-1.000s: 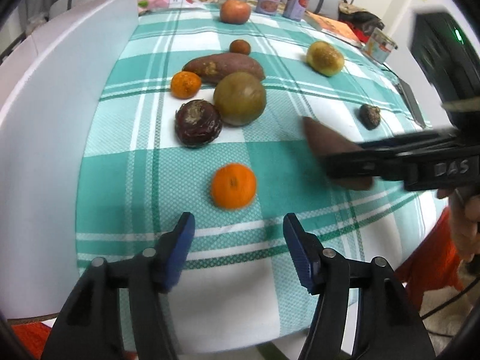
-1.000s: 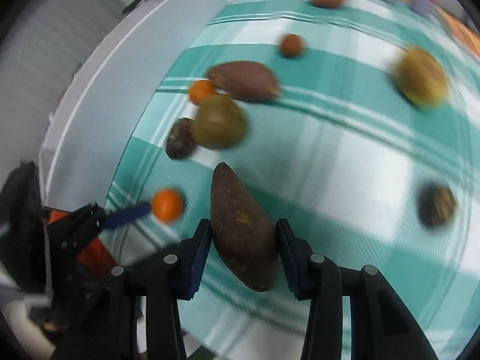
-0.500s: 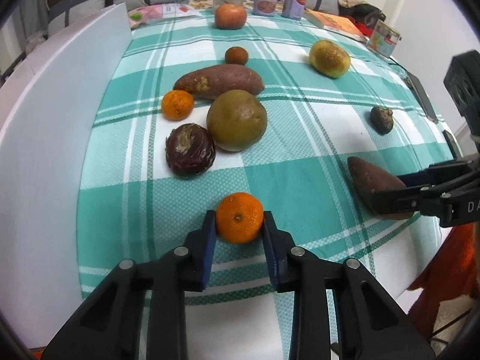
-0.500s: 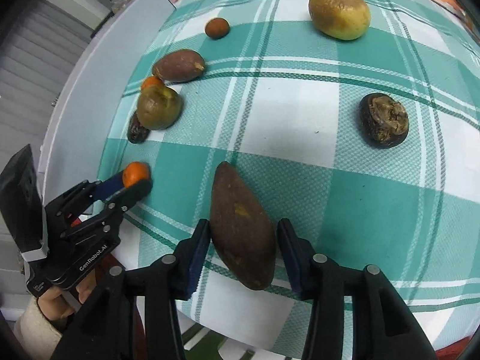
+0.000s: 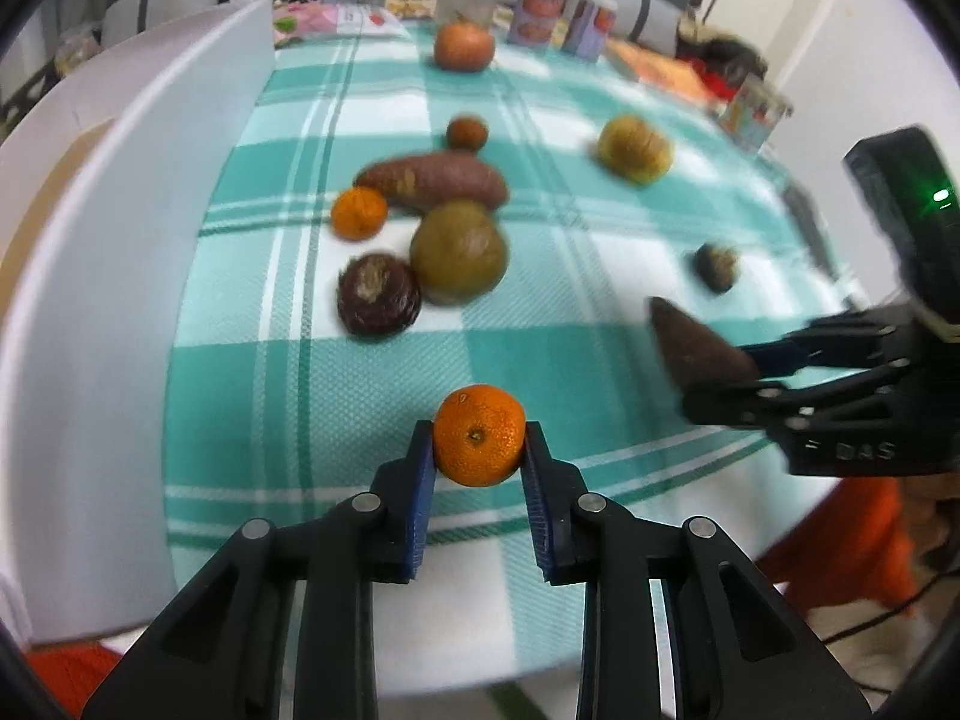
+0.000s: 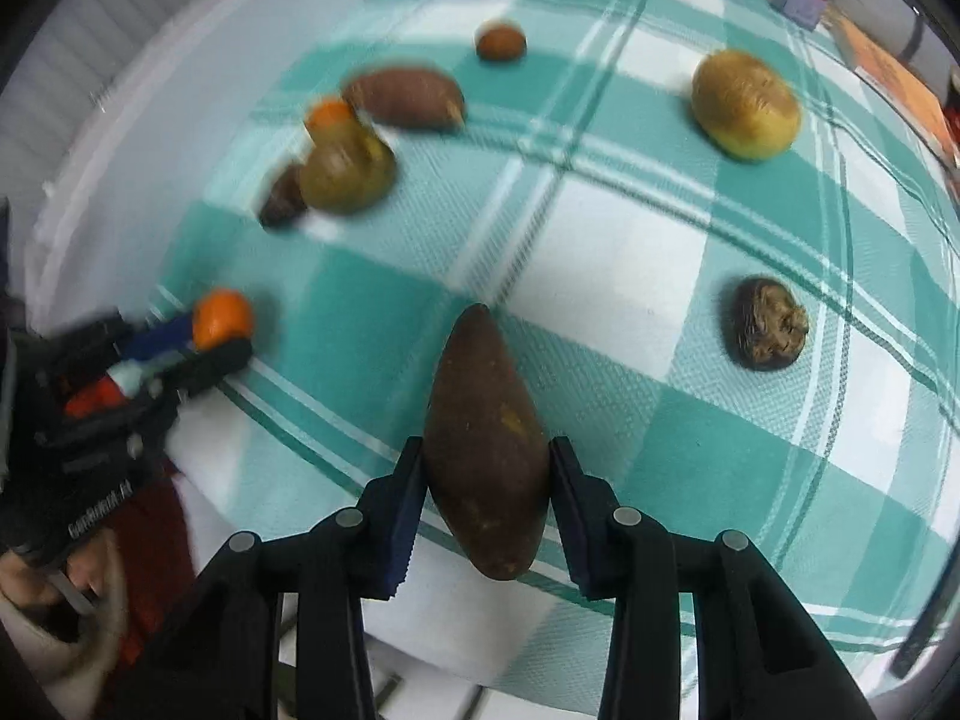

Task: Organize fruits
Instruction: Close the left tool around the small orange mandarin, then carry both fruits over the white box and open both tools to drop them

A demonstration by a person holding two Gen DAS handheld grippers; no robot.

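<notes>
The left gripper (image 5: 478, 455) is clamped on a mandarin (image 5: 478, 443), its blue pads pressing both sides of the fruit above the near part of the checked tablecloth (image 5: 336, 360). The right gripper (image 6: 487, 492) is clamped on a dark sweet potato (image 6: 486, 450), which points lengthwise away from the jaws; its jaws have just been closing, with the sweet potato between them. Step in hand, as judged: both items are grasped and appear to be clear of the cloth, ready for transfer. A group lies at the left centre of the table: a second mandarin (image 5: 359, 213), a lighter sweet potato (image 5: 435, 183), a large green-brown fruit (image 5: 459, 252) and a dark wrinkled fruit (image 5: 378, 295), close together. A yellow fruit (image 6: 746, 103) and a small dark fruit (image 6: 770, 324) lie well apart on the right. The next move probably calls for carrying each held item to its like in the group and setting it down without nudging neighbours; round fruit may roll on release.
</notes>
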